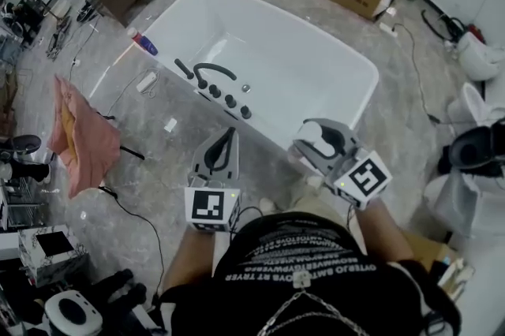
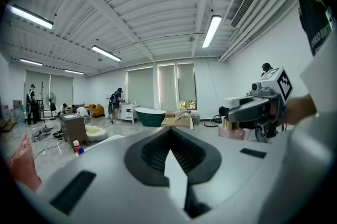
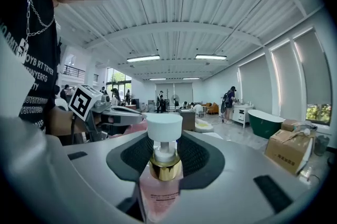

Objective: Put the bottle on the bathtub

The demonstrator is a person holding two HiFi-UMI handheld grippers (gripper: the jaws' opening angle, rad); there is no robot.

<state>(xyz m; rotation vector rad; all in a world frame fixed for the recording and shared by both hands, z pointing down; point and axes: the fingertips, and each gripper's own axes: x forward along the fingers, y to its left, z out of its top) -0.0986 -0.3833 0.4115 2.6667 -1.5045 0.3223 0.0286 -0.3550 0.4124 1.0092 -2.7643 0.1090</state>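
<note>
Holding the pink bottle (image 3: 160, 186) upright in the right gripper (image 3: 164, 165): the jaws are clamping its body under the gold collar, with the white cap sticking up clear of them. In the head view that gripper (image 1: 323, 141) is hovering just beside the near rim of the white bathtub (image 1: 276, 66) (bottle not resting on it), and the left gripper (image 1: 221, 149) is sitting close alongside, jaws pressed together with nothing between them. A second small bottle (image 1: 144, 41) is standing on the floor by the tub's far-left corner, and a pink cloth (image 1: 83, 137) is lying well apart to the left.
</note>
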